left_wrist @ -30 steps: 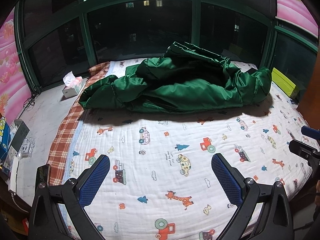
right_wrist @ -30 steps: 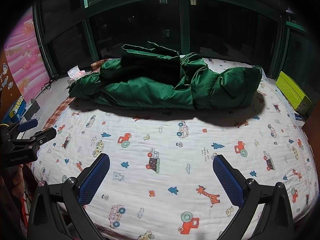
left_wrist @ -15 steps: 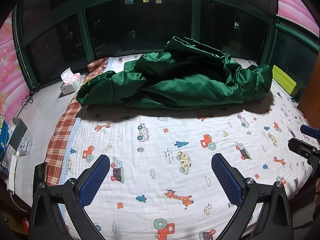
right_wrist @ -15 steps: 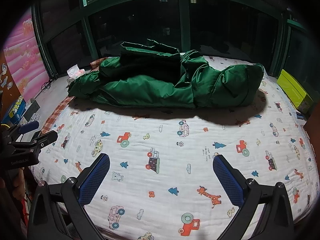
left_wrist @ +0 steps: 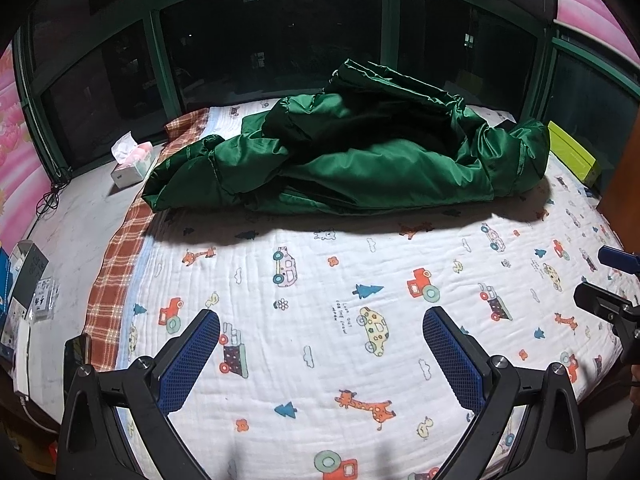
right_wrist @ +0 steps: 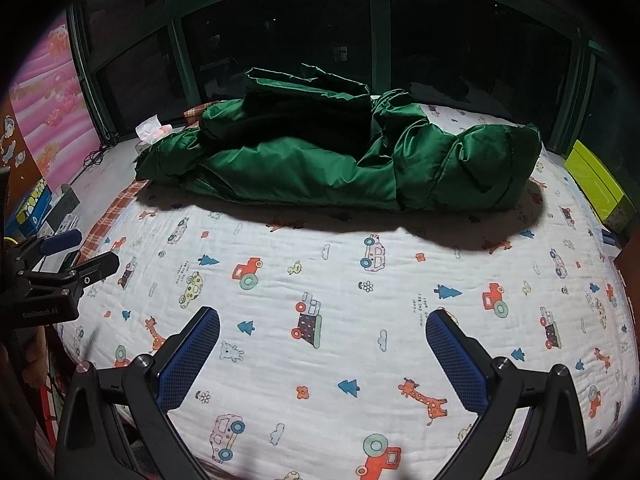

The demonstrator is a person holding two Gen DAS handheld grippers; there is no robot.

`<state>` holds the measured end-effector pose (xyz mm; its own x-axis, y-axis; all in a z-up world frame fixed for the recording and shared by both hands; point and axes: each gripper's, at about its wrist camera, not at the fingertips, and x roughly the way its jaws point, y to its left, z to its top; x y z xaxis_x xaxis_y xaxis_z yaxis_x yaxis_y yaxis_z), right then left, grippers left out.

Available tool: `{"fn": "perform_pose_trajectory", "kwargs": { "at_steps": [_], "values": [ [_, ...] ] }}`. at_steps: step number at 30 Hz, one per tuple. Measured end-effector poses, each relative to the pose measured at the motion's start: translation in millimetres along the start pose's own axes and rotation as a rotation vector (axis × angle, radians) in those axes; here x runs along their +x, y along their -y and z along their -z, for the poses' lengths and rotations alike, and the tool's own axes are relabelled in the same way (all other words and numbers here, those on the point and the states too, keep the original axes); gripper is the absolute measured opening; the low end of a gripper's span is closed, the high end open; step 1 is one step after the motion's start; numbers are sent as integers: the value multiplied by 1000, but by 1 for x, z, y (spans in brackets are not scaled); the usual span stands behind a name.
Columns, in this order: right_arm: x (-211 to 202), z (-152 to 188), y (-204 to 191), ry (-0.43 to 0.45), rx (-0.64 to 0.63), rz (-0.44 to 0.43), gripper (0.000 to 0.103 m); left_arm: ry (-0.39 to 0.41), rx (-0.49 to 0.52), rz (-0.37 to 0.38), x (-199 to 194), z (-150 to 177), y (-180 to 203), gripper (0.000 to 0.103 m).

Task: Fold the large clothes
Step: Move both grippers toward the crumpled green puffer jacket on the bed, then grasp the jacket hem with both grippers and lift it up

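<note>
Both grippers have edged nearer the crumpled green jacket (left_wrist: 360, 164), which lies at the bed's (left_wrist: 320, 360) far side, well beyond the left gripper's (left_wrist: 321, 332) and right gripper's (right_wrist: 323, 330) empty, wide-open jaws. Beside it, a tissue box (left_wrist: 130, 168) shows tissues.

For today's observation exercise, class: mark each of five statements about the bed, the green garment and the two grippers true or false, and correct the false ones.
1. The green garment lies crumpled at the far side of the bed. True.
2. The left gripper is shut on the garment. False: its jaws stand wide apart, holding nothing, over the cartoon-print bed cover.
3. The right gripper is open and well short of the garment. True.
4. A tissue box sits on top of the garment. False: it stands on the ledge to the left of the bed, apart from the garment.
5. A yellow-green box lies at the bed's right edge. True.
</note>
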<state>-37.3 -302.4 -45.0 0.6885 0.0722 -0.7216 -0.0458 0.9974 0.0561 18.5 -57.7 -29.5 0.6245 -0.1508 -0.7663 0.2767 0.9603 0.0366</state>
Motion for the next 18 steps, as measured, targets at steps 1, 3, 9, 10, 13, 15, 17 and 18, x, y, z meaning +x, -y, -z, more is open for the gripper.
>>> {"fn": "perform_pose_trajectory", "kwargs": {
  "at_steps": [1,3,9,10,13,15,17,18],
  "values": [
    [2,-1,0,-6,-6,-2,103,-1,2,-2,2,-4,-2,103],
    [7,-5,1,-16,-21,3,103,0,10,-11,7,-12,-7,103],
    [20,-22,9,-43,-55,-13,103,19,45,-30,22,-50,-24,103],
    [23,-27,11,-46,-55,-21,103,28,53,-28,24,-59,-27,103],
    [29,-47,18,-48,-65,-43,103,52,83,-43,36,-90,-33,102],
    [34,-64,24,-43,-76,-52,103,67,103,-34,46,-112,-36,101],
    [40,-83,29,-34,-91,-51,103,70,119,-35,56,-131,-36,100],
    [44,-93,31,-30,-99,-48,103,77,137,-23,61,-140,-34,100]
  ]
}}
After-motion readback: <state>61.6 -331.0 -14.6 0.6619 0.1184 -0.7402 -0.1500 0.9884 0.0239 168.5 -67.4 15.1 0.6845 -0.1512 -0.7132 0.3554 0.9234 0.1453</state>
